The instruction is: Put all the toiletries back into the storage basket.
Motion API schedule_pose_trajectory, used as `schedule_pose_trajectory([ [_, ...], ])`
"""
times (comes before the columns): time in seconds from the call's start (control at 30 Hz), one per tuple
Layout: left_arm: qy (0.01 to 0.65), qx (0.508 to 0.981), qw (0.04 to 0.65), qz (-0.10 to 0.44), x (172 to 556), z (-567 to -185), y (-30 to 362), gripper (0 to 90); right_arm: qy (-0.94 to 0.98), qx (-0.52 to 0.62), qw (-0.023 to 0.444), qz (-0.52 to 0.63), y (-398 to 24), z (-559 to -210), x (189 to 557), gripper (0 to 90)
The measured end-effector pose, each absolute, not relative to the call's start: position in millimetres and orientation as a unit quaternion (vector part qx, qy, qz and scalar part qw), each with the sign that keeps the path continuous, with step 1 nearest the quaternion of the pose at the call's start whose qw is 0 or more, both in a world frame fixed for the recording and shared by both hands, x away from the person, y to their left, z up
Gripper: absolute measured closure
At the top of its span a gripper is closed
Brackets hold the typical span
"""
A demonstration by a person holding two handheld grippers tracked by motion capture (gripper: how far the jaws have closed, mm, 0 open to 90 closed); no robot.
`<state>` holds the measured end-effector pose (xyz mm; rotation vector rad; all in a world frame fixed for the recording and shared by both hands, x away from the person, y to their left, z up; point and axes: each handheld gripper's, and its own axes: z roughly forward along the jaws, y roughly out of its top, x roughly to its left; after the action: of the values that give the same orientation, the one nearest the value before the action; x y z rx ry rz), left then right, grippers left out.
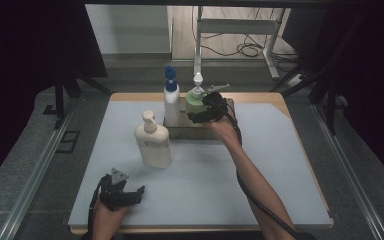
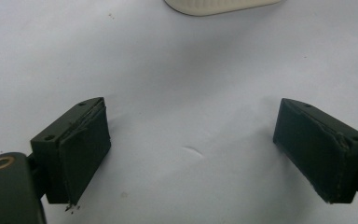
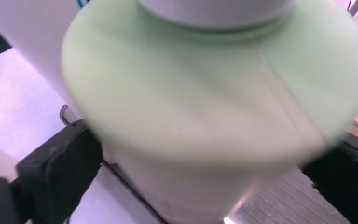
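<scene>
A pale green pump bottle [image 1: 195,103] stands in a dark tray [image 1: 190,133] at the back of the table. My right gripper [image 1: 200,108] reaches around it from the right. In the right gripper view the green bottle [image 3: 214,116] is close and blurred between the two black jaws, and a gap shows between its lower body and the right jaw. My left gripper [image 1: 133,192] rests low over the mat near the front left. Its jaws [image 2: 191,154] stand wide apart with nothing between them.
A white bottle with a blue pump [image 1: 171,102] stands in the tray left of the green one. A cream pump bottle [image 1: 153,142] stands on the blue-grey mat [image 1: 205,175] in front of the tray; its base [image 2: 219,4] lies ahead of my left gripper.
</scene>
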<state>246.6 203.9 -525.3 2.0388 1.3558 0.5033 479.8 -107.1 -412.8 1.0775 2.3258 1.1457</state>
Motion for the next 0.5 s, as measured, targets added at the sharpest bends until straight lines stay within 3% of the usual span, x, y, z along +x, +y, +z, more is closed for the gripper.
schedule_pose_trajectory([
  [0.27, 0.515, 0.774, 0.316, 0.191, 246.6, -525.3, 203.9, 10.4, 0.822, 0.372, 0.155, 0.404, -124.5, -417.0, 465.9, 15.1],
  [0.5, 0.515, 0.774, 0.315, 0.191, 246.5, -525.2, 203.9, 10.3, 0.824, 0.376, 0.147, 0.397, -142.5, -426.5, 455.2, 30.3],
])
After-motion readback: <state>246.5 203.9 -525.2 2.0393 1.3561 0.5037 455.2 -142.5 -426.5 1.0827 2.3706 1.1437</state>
